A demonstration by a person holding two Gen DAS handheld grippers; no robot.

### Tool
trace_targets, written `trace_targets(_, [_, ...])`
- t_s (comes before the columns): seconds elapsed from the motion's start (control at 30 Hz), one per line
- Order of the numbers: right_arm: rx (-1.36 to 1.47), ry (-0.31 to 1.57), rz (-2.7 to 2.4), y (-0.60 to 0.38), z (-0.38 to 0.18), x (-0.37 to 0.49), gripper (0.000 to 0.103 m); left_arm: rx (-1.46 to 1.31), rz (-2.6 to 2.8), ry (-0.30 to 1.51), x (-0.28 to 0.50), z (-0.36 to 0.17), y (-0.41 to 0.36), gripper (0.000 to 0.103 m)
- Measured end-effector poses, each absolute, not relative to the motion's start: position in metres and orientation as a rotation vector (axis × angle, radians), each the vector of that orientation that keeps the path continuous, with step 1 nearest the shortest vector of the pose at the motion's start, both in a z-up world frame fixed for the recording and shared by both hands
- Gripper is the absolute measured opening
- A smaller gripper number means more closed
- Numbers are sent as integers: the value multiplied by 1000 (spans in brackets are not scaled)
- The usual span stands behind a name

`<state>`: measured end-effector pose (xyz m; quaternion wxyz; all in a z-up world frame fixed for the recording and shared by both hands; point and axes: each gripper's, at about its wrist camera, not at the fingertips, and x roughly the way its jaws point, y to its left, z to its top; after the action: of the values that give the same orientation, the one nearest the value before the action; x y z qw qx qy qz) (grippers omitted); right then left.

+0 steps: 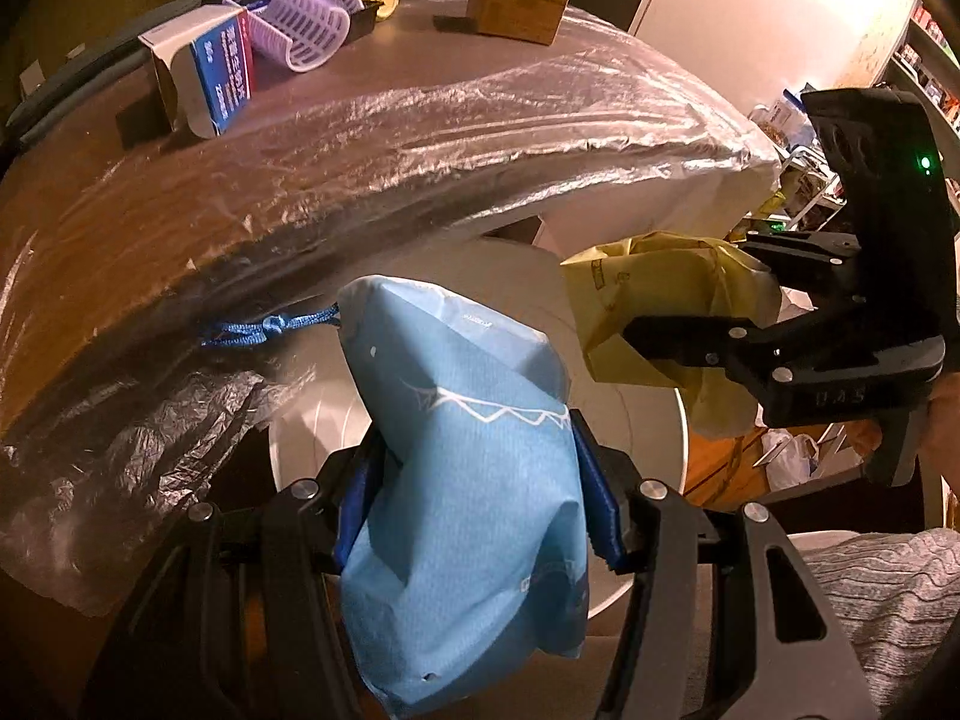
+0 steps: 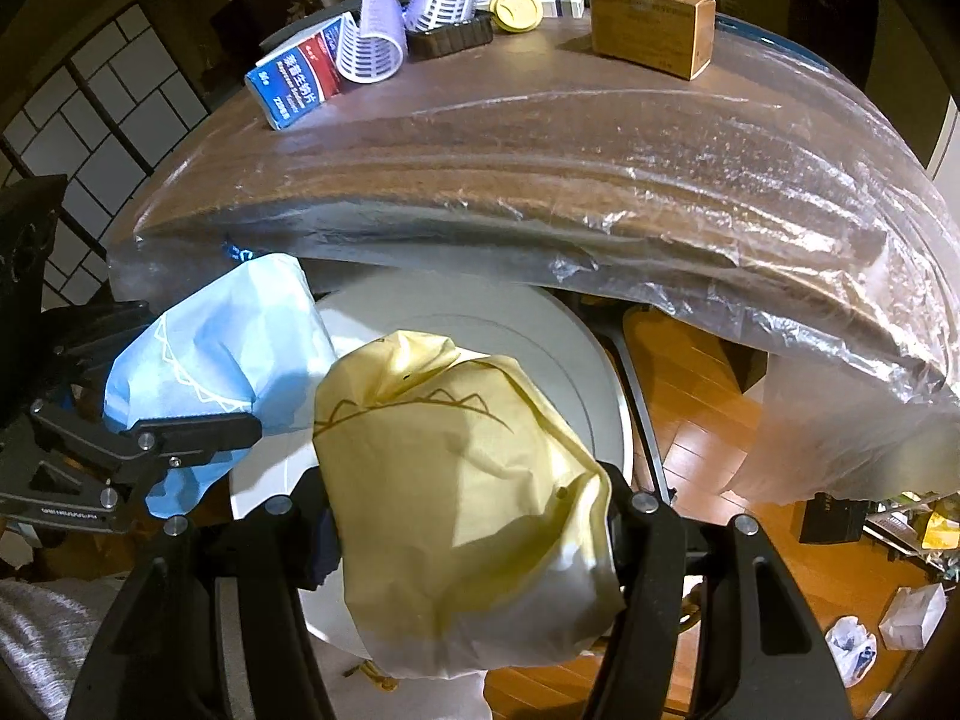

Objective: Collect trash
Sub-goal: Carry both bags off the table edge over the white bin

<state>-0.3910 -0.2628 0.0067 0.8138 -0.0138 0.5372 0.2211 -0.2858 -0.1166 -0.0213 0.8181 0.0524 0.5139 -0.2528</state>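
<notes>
My left gripper is shut on a crumpled blue paper bag with a white zigzag line. My right gripper is shut on a crumpled yellow paper bag. Both bags hang off the table's front edge, above a round white bin lid. The right gripper with the yellow bag shows at the right of the left wrist view. The left gripper and blue bag show at the left of the right wrist view. A blue cord hangs by the table edge.
The brown table is covered in clear plastic film. At its far side lie a blue and white box, purple hair rollers, a yellow lid and a wooden box. Loose litter lies on the wood floor at right.
</notes>
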Motion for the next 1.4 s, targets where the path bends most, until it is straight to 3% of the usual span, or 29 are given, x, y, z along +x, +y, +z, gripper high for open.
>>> trace_targets(1.4, [-24, 1245, 361, -245, -41, -375, 60, 98, -475, 1176, -256, -73, -120, 57])
